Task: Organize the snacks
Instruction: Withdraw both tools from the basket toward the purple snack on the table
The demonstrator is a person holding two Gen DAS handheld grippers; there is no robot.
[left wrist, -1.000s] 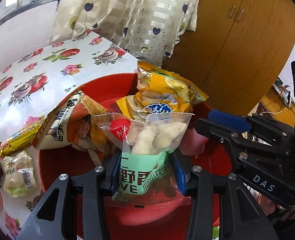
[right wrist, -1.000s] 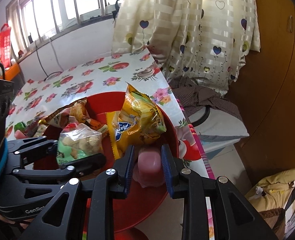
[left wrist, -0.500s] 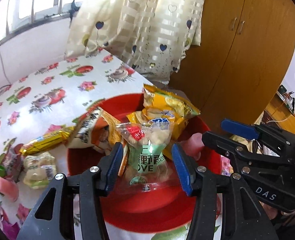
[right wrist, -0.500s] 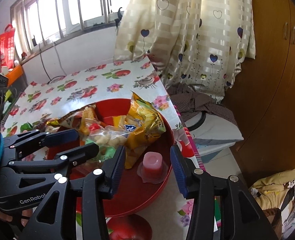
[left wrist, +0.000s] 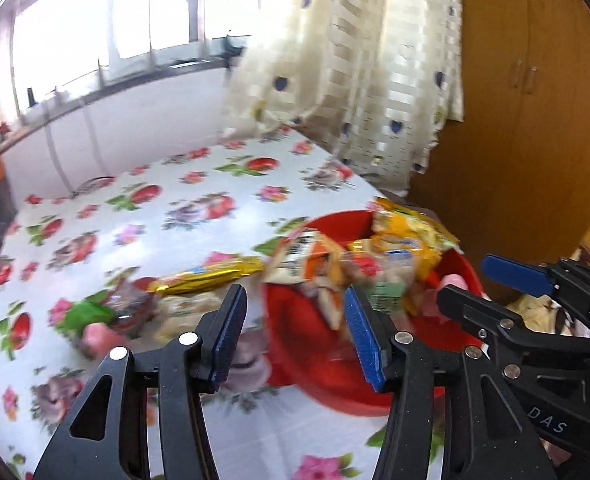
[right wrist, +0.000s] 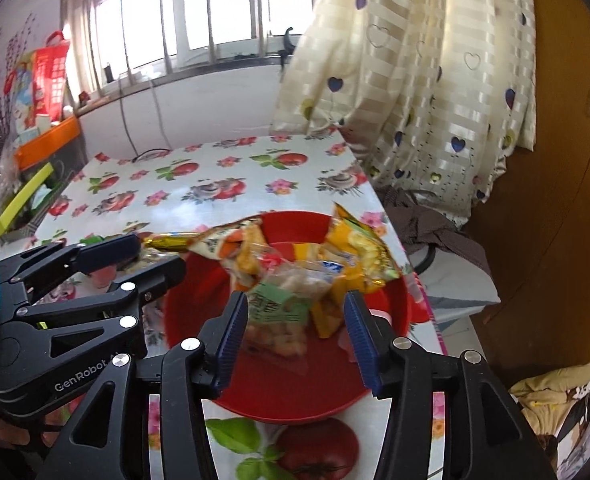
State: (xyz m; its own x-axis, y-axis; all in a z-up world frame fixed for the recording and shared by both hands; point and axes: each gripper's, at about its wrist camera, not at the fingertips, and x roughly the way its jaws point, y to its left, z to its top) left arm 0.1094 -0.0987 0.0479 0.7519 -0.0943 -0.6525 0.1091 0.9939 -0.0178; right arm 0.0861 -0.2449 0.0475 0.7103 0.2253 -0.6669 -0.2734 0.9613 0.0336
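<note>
A red bowl [right wrist: 199, 304] near the table's right edge holds a clear peanut bag with a green label [right wrist: 279, 312], a yellow bag [right wrist: 355, 252] and an orange-and-white bag [right wrist: 235, 244]. A pink jelly cup [right wrist: 379, 316] in it peeks out behind one finger. My right gripper [right wrist: 295, 328] hovers above the bowl, its jaws opening, with nothing pressed between them. My left gripper [left wrist: 295, 332] stands open and empty over the bowl's [left wrist: 291, 348] left rim. Left of the bowl lie a gold bar [left wrist: 211, 276], a pale bag [left wrist: 183, 312] and another pink jelly cup [left wrist: 99, 334].
The flowered tablecloth [left wrist: 175, 208] stretches back to a white wall under the window. A heart-print curtain [right wrist: 415, 80] and a wooden wardrobe [right wrist: 555, 200] stand to the right of the table's edge. Crumpled clothes [right wrist: 427, 220] lie below that edge.
The left gripper let go of the green-label bag and the right let go of the pink jelly cup, both into the bowl. Both opened and drew back and up; the left swung left.
</note>
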